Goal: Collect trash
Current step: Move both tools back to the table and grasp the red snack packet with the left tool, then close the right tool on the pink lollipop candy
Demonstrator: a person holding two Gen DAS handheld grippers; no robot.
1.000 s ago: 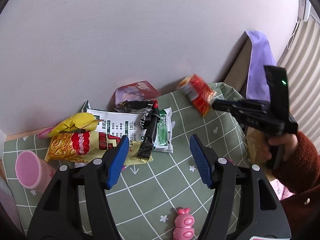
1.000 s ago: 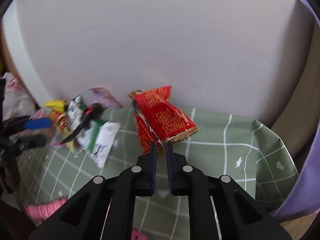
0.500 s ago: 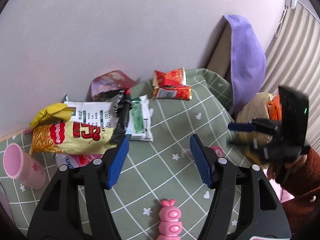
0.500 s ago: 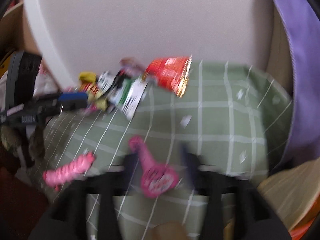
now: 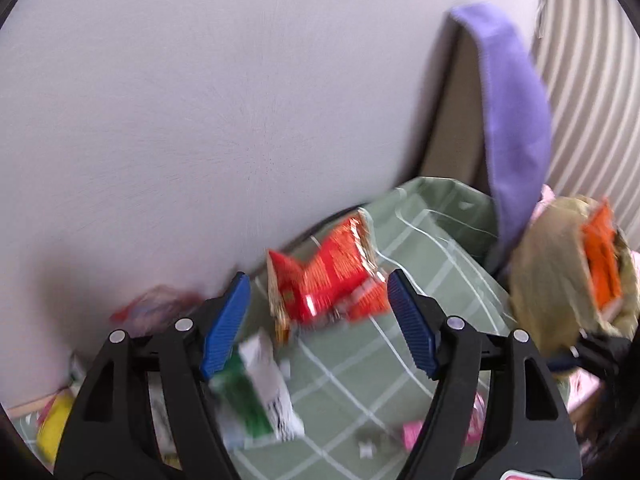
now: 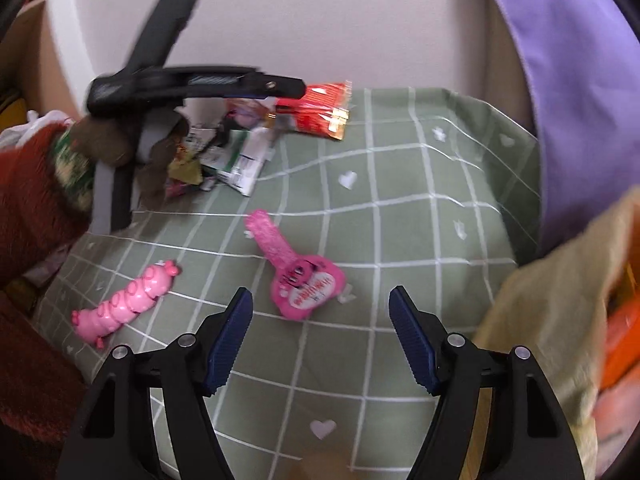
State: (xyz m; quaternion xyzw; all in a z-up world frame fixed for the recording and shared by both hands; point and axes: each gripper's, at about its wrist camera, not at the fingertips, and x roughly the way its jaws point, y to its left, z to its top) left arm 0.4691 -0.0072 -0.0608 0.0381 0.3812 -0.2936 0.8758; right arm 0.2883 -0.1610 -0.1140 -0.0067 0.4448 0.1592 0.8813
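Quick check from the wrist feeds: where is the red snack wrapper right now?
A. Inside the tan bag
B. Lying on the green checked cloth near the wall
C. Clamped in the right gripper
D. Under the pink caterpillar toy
B: the red snack wrapper lies on the green checked cloth by the wall, and the right gripper is open with nothing between its fingers.

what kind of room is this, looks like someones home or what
Most likely a lived-in room at home: a table under a green checked cloth against a plain wall, snack wrappers like the red packet, and a pink caterpillar toy.
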